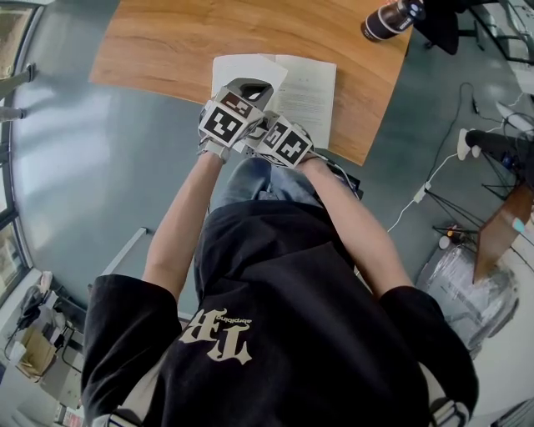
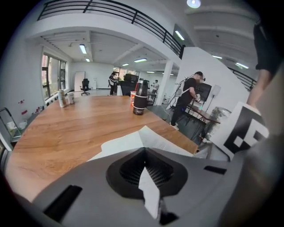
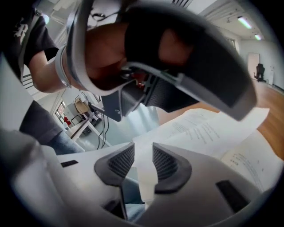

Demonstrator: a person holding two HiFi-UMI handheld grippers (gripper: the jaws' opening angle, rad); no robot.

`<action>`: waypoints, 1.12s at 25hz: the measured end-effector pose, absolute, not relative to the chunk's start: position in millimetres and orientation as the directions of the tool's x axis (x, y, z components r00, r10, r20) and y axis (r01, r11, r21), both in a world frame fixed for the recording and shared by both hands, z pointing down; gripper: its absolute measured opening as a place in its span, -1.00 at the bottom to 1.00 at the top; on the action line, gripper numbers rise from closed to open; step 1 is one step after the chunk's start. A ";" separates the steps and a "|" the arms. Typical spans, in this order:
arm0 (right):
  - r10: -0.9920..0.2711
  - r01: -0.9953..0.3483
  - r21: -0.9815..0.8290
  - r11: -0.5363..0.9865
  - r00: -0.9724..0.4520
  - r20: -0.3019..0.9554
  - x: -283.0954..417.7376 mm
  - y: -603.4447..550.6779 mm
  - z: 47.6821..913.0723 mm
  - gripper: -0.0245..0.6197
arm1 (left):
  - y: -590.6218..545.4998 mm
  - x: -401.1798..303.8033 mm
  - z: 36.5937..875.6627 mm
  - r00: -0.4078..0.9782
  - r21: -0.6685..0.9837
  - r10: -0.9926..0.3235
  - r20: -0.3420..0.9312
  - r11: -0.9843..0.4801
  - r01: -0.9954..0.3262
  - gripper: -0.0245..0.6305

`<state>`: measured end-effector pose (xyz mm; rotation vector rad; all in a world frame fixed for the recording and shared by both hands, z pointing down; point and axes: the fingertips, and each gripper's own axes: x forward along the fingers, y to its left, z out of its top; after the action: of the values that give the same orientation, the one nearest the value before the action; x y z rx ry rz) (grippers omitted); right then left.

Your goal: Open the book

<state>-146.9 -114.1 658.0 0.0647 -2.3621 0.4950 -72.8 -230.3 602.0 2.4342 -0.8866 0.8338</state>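
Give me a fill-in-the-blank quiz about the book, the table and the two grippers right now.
The book lies ___ on the wooden table.
The left gripper is shut on one ___ of it.
The right gripper has jaws standing slightly ___, with paper between them.
Missing: open, page, apart.

print on book (image 1: 304, 92) too small to read, shirt lettering (image 1: 219, 334) illegible

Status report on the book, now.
Left gripper shut on a page. Right gripper jaws apart, paper edge between them. Book lies open at near table edge. Bottle at far corner, not in the way.
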 end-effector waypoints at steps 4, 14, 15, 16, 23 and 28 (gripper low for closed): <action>0.149 -0.124 -0.348 0.929 -0.736 0.660 -148.4 -97.4 658.2 -0.57 | -219.2 -43.4 622.8 0.651 0.193 -0.317 0.690 -0.786 -0.587 -0.91; 0.144 -0.116 -0.338 0.934 -0.743 0.653 -122.1 -94.5 653.6 -0.57 | -218.0 -94.7 658.9 0.443 0.037 -0.319 0.838 -0.776 -0.630 -0.91; 0.127 -0.130 -0.328 0.936 -0.743 0.657 -117.2 -98.4 653.3 -0.57 | -217.1 -102.1 661.1 0.432 0.035 -0.324 0.842 -0.766 -0.642 -0.91; 0.106 -0.149 -0.318 0.936 -0.743 0.661 -111.6 -103.0 653.5 -0.57 | -215.9 -109.2 663.4 0.422 0.034 -0.330 0.844 -0.753 -0.657 -0.91; -0.090 -0.380 -0.245 0.892 -0.680 0.728 -52.4 -149.0 670.1 -0.57 | -203.0 -161.7 684.9 0.325 0.005 -0.375 0.868 -0.649 -0.761 -0.91; -0.204 -0.531 -0.198 0.824 -0.605 0.770 -3.5 -170.1 678.6 -0.88 | -181.5 -172.0 709.8 0.313 0.041 -0.337 0.888 -0.620 -0.784 -0.91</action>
<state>-3.5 -170.1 678.6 0.5358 -2.2126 0.5290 -172.0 -181.5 709.8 2.1132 -0.9906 1.2596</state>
